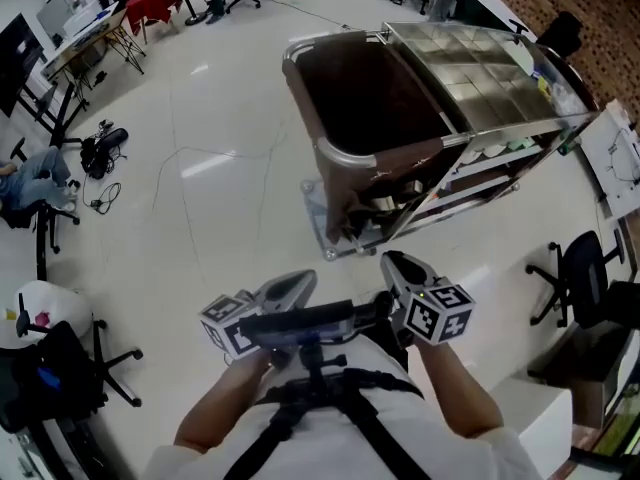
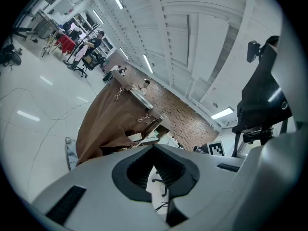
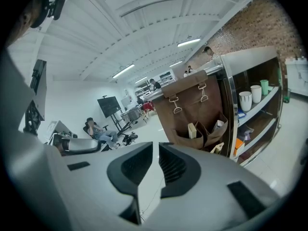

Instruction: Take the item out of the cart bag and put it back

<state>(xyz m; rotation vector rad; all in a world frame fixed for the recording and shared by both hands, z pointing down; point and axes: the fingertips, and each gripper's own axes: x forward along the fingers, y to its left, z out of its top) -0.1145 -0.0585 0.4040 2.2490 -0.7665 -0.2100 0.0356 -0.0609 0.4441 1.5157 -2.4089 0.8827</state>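
The cart's brown bag (image 1: 370,98) hangs open-topped on a metal frame, a short way ahead of me on the floor. Its outer pockets (image 3: 202,131) hold a cream box (image 3: 192,130) and a white packet (image 3: 219,125). Both grippers are close to my body, below the cart in the head view. The left gripper (image 1: 295,286) points level toward the bag (image 2: 110,119); its jaws are together with nothing between them (image 2: 155,150). The right gripper (image 1: 400,265) tilts slightly down, with only a thin slit between its jaws and nothing held (image 3: 155,148).
Beside the bag the cart has a metal tray top (image 1: 480,73) and shelves with cups (image 3: 250,99). Office chairs (image 1: 575,278) stand to the right and another (image 1: 60,368) at lower left. A seated person (image 1: 30,178) and floor cables (image 1: 105,148) are far left.
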